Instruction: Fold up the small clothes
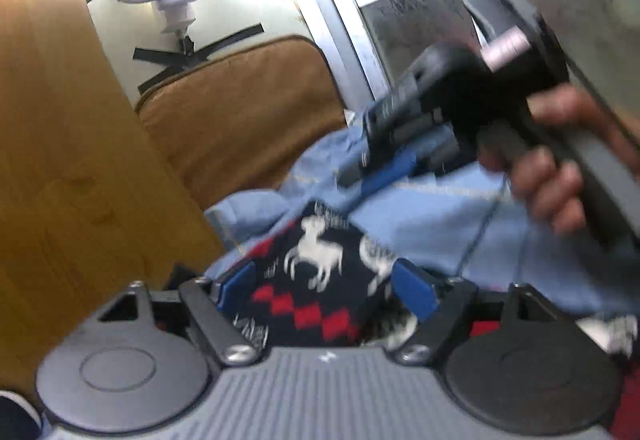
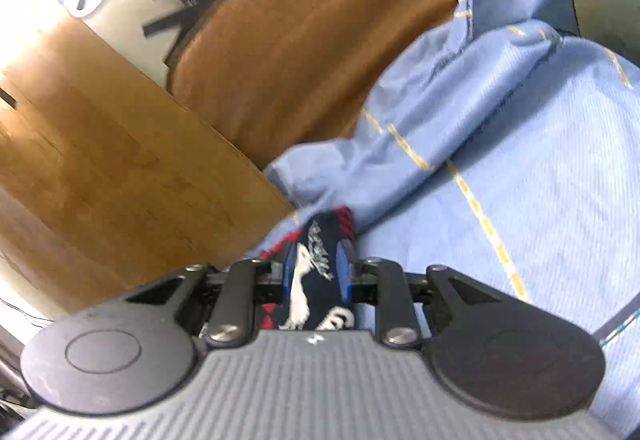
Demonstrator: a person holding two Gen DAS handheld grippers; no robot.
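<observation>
Navy reindeer-print garment [image 2: 316, 280] between right gripper [image 2: 316, 272] fingers [image 2: 342, 272]
</observation>
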